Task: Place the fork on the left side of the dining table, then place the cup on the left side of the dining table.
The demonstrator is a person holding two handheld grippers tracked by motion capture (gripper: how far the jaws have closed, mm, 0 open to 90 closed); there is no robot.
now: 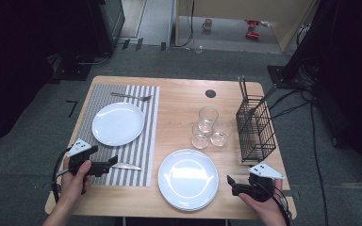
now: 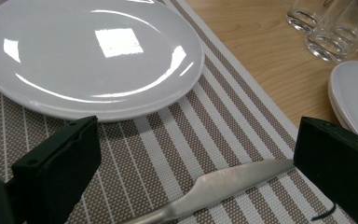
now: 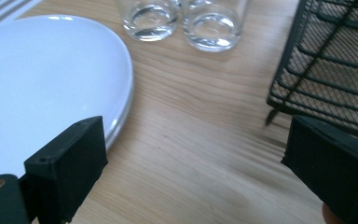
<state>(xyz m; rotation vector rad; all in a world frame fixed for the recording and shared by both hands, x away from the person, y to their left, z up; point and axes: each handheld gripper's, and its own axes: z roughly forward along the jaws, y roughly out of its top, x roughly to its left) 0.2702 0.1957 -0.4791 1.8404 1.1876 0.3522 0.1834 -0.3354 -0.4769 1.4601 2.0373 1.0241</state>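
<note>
down at our left, we hold the left gripper [image 2: 193, 154] low over the striped placemat [image 1: 141, 162], its jaws standing wide apart with nothing pressed between them. the butter knife [image 2: 214, 189] lies flat on the mat between those jaws, its blade tip just by the right-hand jaw in the left gripper view, and we cannot tell whether that jaw touches it. in the high view the knife [image 1: 126, 166] rests along the near end of the mat, blade pointing toward the middle of the wooden table [image 1: 179, 101]. just beyond it on the same mat sits a white plate [image 1: 118, 123], and past that a fork [image 1: 132, 97] lies at the mat's far edge.

at our right, we hold the right gripper [image 1: 231, 183] above the table's near corner, jaws spread and empty. it hovers just beside a stack of white plates [image 1: 187, 178]. farther off stand three clear glasses [image 1: 209, 127], close together, and to their right a black wire basket [image 1: 255, 132] stands upright near the table's edge.
</note>
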